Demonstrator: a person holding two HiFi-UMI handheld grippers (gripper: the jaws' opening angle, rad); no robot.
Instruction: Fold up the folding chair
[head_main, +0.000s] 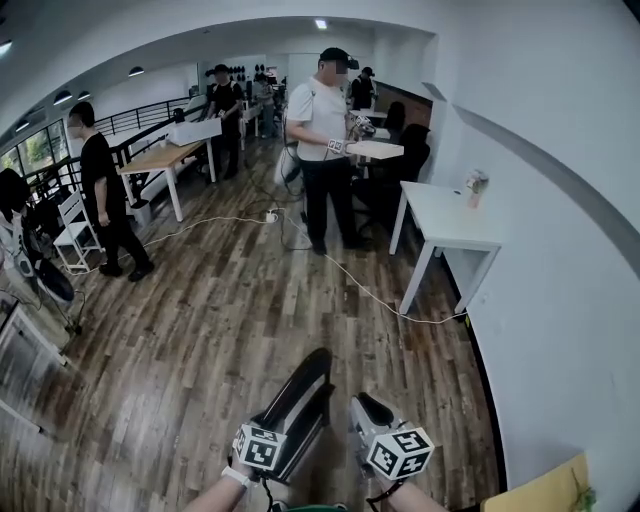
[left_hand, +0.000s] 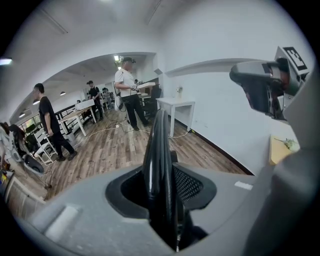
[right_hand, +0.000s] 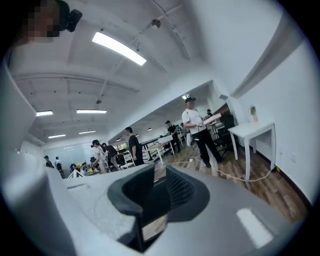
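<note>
Head view: the folding chair (head_main: 303, 400) is showing near the bottom middle of the frame. It is looking like a thin, flat black slab, sticking up and leaning toward the upper right, above the wooden floor (head_main: 220, 320). From this flat look I think it is already folded up, or nearly so.

The left gripper (head_main: 280, 445) is sitting at the bottom, just left of the middle, and it is clenching the chair's thin edge. In the left gripper view the black edge is running straight up between the jaws, and they are pressing on it from both sides.

The right gripper (head_main: 372, 410) is hanging just to the right of the chair and is not touching it. In the right gripper view its jaws are standing close together with a small gap between them, and nothing is sitting in that gap.

Far off at the right of the frame a white table (head_main: 450, 222) is standing by the wall, and people are standing at the top.

I am guessing the chair is hard and stiff, not bendy, and a bit heavy for one claw. The black edge is looking smooth and shiny, so it may be slipping if the grip is loose. I think the best place for a second hold is the same stiff edge, higher up, away from any pinching joints.
</note>
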